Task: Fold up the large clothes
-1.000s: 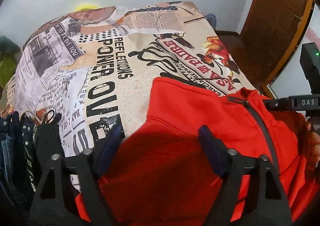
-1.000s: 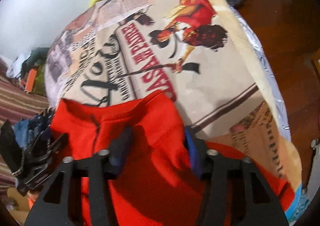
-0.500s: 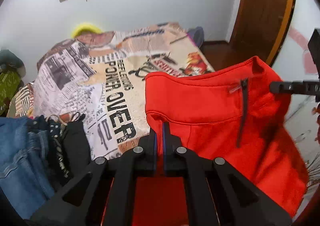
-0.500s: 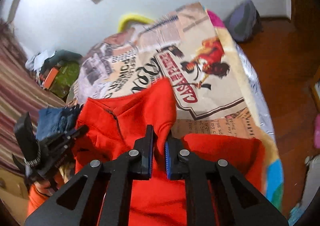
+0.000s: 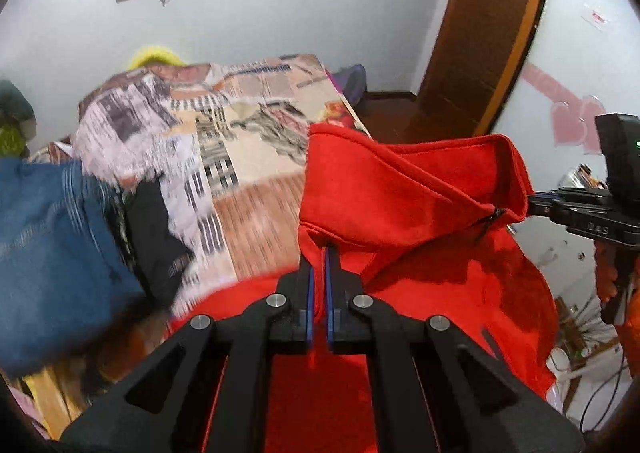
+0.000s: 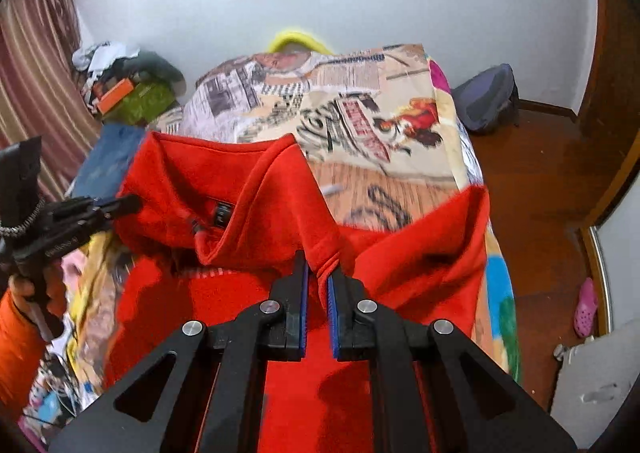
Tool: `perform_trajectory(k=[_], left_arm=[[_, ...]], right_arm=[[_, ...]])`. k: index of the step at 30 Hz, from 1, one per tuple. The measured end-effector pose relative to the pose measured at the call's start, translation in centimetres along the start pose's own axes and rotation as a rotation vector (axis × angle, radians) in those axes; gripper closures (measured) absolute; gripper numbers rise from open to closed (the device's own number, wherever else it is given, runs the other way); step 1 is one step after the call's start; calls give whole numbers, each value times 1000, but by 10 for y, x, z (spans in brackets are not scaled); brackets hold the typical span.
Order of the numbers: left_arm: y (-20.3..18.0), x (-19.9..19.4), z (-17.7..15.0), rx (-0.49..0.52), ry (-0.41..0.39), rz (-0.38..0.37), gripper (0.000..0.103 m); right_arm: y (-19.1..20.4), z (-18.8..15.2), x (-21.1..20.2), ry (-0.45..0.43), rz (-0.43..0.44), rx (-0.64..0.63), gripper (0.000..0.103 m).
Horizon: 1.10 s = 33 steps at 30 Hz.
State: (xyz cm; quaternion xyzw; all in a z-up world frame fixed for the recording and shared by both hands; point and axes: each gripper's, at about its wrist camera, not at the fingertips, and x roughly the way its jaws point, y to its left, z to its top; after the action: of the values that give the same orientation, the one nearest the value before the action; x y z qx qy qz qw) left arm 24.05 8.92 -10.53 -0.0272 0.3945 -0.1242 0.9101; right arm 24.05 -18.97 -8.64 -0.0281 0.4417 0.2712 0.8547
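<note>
A red zip-neck fleece sweater (image 5: 420, 193) hangs in the air above the bed, held by both grippers near its collar and shoulders. My left gripper (image 5: 319, 253) is shut on the sweater's left shoulder seam. My right gripper (image 6: 318, 273) is shut on the right shoulder of the sweater (image 6: 240, 189). The collar sags between them, with the zip and a black label showing inside. The sweater's body drapes down below both grippers. Each gripper shows in the other's view, my right gripper (image 5: 536, 203) at the far right, my left gripper (image 6: 132, 204) at the far left.
The bed (image 5: 240, 125) has a newspaper-print cover (image 6: 360, 109). Blue jeans (image 5: 52, 237) and dark clothes (image 5: 156, 237) lie piled at its left. A grey backpack (image 6: 486, 97) sits on the wooden floor, a door (image 5: 484, 25) stands at the right, and clutter (image 6: 128, 89) is by the curtain.
Both grippers closed on the sweater's shoulders a second ago and have since lifted it off the bed; it now hangs higher, with the collar folded over between them.
</note>
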Motion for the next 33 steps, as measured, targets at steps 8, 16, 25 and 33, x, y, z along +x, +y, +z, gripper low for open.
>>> perform_trajectory(k=[8, 16, 25, 33], left_arm=[[-8, 16, -81, -29, 117, -1, 100], [6, 22, -141, -104, 219, -14, 100], [26, -24, -109, -103, 81, 142, 70], [8, -1, -46, -98, -4, 103, 57]], right_arm=[[-4, -61, 15, 67, 21, 57, 96], [-4, -89, 18, 91, -2, 49, 91], [1, -74, -23, 59, -35, -24, 89], [9, -25, -13, -53, -26, 24, 54]])
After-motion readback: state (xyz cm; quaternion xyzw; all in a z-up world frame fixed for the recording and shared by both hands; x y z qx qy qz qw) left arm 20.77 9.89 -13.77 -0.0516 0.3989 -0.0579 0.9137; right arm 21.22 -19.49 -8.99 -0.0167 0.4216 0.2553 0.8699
